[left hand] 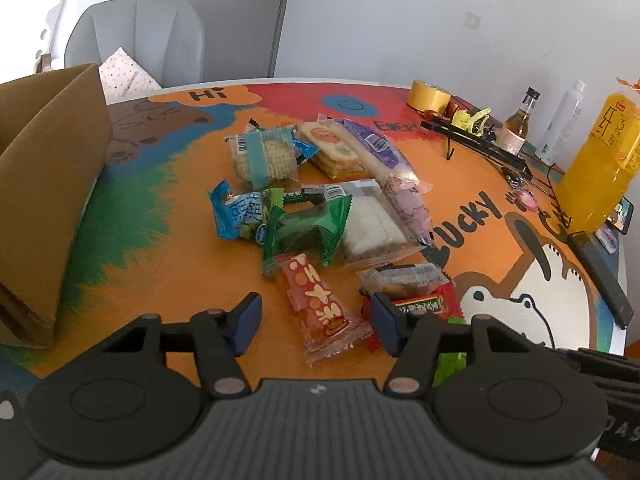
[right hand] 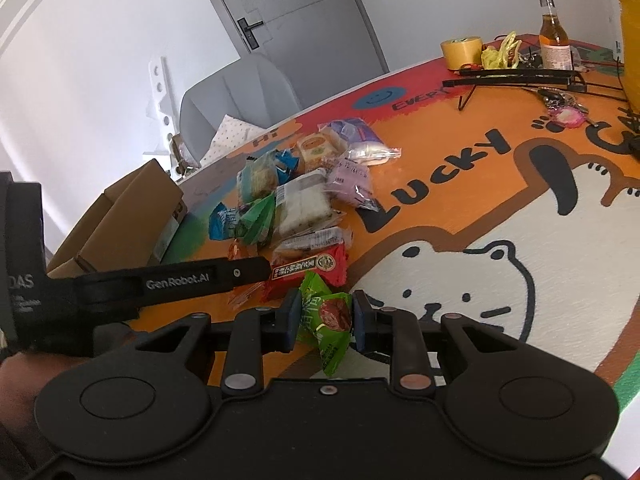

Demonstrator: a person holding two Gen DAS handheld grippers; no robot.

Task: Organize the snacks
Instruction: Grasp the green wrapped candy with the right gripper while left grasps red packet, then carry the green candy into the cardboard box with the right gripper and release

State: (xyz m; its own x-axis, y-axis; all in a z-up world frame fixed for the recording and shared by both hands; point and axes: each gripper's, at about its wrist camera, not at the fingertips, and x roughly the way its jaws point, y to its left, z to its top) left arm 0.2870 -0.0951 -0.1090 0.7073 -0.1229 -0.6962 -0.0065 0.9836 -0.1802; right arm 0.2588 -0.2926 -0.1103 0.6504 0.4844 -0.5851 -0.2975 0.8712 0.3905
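A pile of wrapped snacks (left hand: 320, 200) lies on the colourful table (left hand: 160, 280); it also shows in the right wrist view (right hand: 296, 196). My left gripper (left hand: 316, 320) is open, its fingers either side of a clear orange-red packet (left hand: 320, 308). A red packet (left hand: 424, 304) lies by its right finger. My right gripper (right hand: 326, 320) is shut on a green snack packet (right hand: 326, 316) with a red picture, held just above the table. The red packet (right hand: 308, 268) lies right beyond it. The left gripper's finger (right hand: 180, 278) reaches in from the left.
An open cardboard box (left hand: 48, 184) stands at the table's left; it also shows in the right wrist view (right hand: 128, 216). At the far right are a tape roll (left hand: 428, 94), a small bottle (left hand: 520, 124), an orange drink bottle (left hand: 600, 168), black rods and keys. A grey chair (left hand: 136, 36) stands behind.
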